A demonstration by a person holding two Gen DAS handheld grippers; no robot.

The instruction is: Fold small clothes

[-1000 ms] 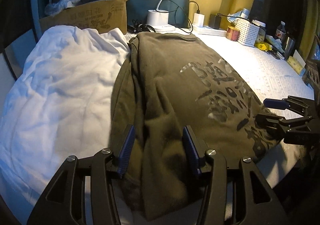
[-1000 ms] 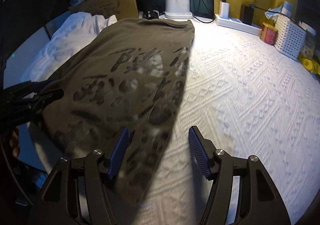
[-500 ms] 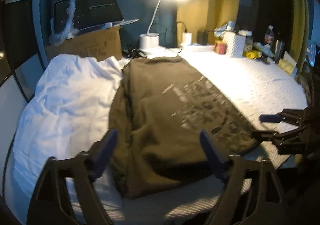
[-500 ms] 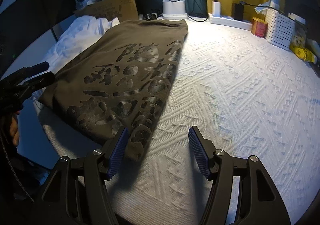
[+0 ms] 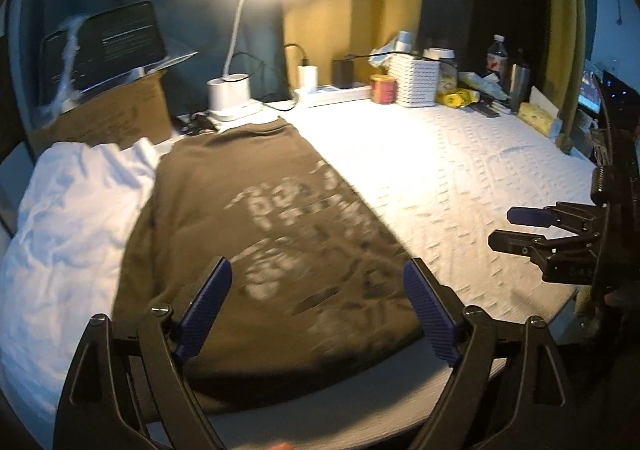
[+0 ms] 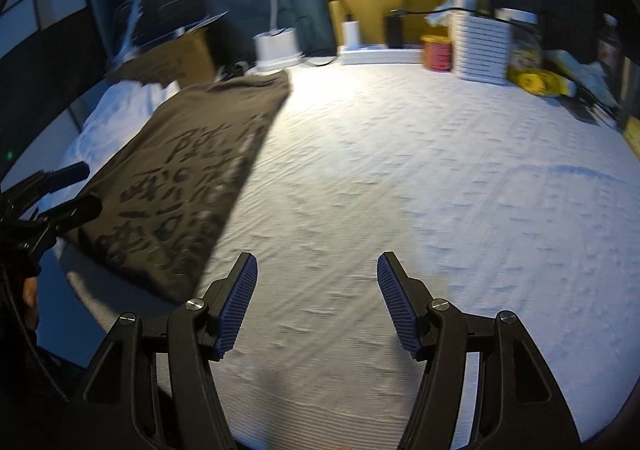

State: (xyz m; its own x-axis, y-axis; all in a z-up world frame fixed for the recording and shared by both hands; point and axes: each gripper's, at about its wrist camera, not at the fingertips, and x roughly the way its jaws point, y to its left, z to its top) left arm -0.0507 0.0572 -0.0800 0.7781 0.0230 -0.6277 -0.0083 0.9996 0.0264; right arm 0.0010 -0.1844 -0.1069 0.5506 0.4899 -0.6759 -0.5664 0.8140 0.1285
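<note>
Now the left gripper is letting go: its jaws are opening wide, where a second ago its blue pads were closed in on the near edge of the olive T-shirt, and at this moment nothing sits between them. It hangs clear above the cloth. The right gripper is released too, jaws apart and empty, looking down on bare white bedspread, with the shirt off to its left side rather than beneath it as before.

And where is the shirt? Lying flat on the bedspread as a long narrow panel, printed side up, its far end near the lamp base, its left edge against the rumpled white garment. Both long sides look tucked in, so I'd call the lengthwise fold done and laid down.

What that means: the piece is free of both tools, and the likely next job is a crosswise fold, near hem up toward the collar end. Motion blur softens both views, so fine creases along the edges can't be judged.
</note>
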